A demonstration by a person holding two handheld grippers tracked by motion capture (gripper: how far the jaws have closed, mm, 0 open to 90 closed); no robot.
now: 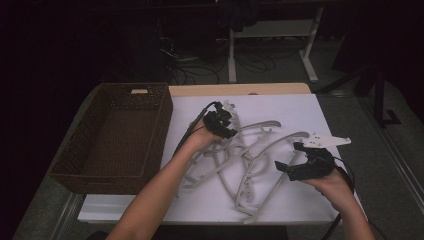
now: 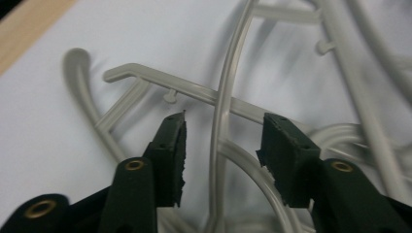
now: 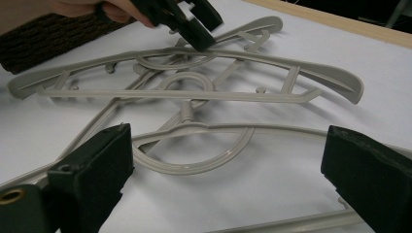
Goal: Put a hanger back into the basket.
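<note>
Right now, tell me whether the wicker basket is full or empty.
Empty. The high view shows the basket's bare woven floor; the hangers all lie on the white sheet beside it.

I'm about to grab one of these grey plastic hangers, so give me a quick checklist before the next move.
1. Left gripper open: ok.
2. A thin strand of the tangled grey plastic hangers lies between its jaws: ok.
3. Only one strand there: not ok, another bar crosses behind.
4. Right gripper open and apart from the pile: ok.
5. Brown woven basket empty: ok.
6. Chosen hanger free of the tangle: cannot tell.
</note>
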